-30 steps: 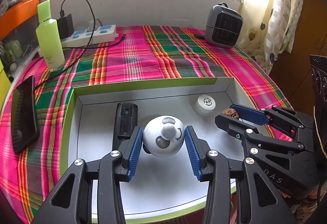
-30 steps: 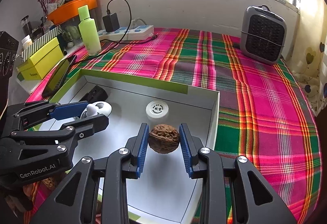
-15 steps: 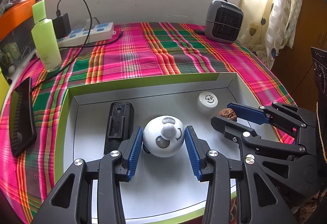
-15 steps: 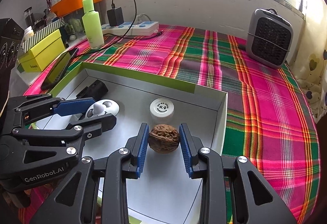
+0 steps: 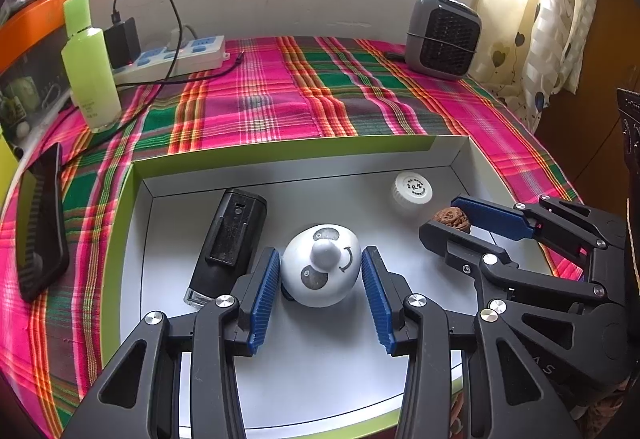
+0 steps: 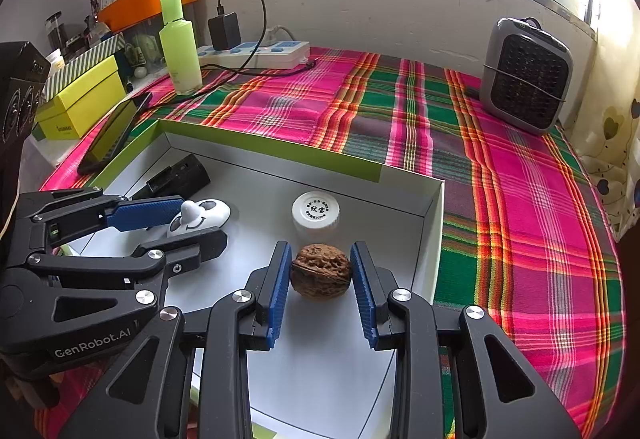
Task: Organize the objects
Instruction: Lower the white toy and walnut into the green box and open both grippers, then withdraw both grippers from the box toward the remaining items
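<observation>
A shallow box with a green rim (image 5: 280, 153) (image 6: 260, 145) lies on a plaid cloth. Over its white floor my left gripper (image 5: 320, 253) (image 6: 202, 219) is shut on a white panda-faced toy (image 5: 320, 271) (image 6: 208, 213), its blue pads on both sides. To its right, my right gripper (image 6: 320, 247) (image 5: 442, 215) is shut on a brown walnut (image 6: 320, 275) (image 5: 452, 219). A white round lid (image 5: 412, 191) (image 6: 316, 211) and a black device (image 5: 232, 239) (image 6: 180, 177) lie in the box.
On the cloth stand a green bottle (image 5: 90, 67), a power strip with a charger (image 5: 172, 57) and a grey heater (image 5: 442, 35) at the back. A dark phone (image 5: 40, 223) lies left of the box. A yellow box (image 6: 80, 99) sits beyond it.
Both grippers keep their hold on the toy and the walnut. Only a slight shift of the views shows; nothing in the box has moved.
</observation>
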Tool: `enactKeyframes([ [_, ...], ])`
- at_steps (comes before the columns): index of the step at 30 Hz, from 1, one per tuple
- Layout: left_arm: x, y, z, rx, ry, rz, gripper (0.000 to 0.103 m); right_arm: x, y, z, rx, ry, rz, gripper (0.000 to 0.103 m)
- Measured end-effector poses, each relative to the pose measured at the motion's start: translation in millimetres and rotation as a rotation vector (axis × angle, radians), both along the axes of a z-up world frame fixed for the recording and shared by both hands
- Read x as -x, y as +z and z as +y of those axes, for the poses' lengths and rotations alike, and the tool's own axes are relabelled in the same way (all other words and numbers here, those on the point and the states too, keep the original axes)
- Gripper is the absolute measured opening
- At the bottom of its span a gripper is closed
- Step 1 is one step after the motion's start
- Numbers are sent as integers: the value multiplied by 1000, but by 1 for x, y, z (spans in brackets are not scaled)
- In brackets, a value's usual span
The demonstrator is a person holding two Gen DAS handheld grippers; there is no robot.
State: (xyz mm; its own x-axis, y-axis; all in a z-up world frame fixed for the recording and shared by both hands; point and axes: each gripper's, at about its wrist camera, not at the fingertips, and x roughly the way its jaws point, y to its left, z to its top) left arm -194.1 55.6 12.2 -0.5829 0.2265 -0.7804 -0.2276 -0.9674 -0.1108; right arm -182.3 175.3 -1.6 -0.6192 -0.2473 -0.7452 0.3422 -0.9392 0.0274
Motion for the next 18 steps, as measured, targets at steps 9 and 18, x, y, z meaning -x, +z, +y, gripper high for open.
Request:
enactKeyframes([
  [9, -4, 8, -2, -7, 4, 19, 42, -3, 4, 2, -4, -9, 12, 39],
  [18, -16, 15, -5, -15, 8, 37, 43, -14, 9, 2, -3, -18, 22, 43],
])
